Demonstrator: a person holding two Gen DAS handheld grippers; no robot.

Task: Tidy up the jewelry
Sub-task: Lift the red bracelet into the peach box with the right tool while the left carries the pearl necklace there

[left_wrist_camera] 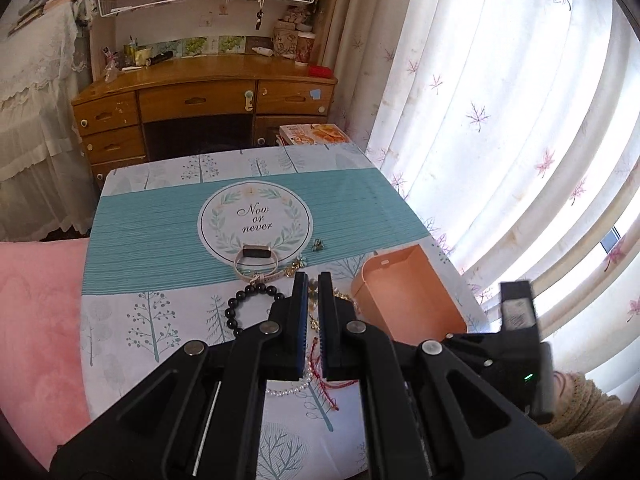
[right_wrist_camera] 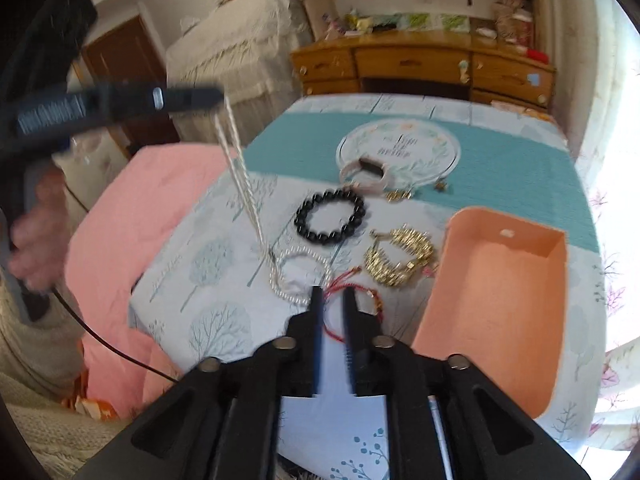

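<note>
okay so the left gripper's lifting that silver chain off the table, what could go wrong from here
The silver chain hangs from the left gripper, its lower end still near the pearl bracelet; lifting could snag and drag the pearls.

A thin chain pinched at one spot might slip out before reaching the orange box.

The right gripper hovers over the red string bracelet, so the swinging chain could catch it.

The tablecloth (left_wrist_camera: 132, 216) carries a round white medallion (left_wrist_camera: 254, 218) in the middle of its teal band, reading "Now or never" in dark script. In the right wrist view that lettering is blurred and cannot be read.
</note>
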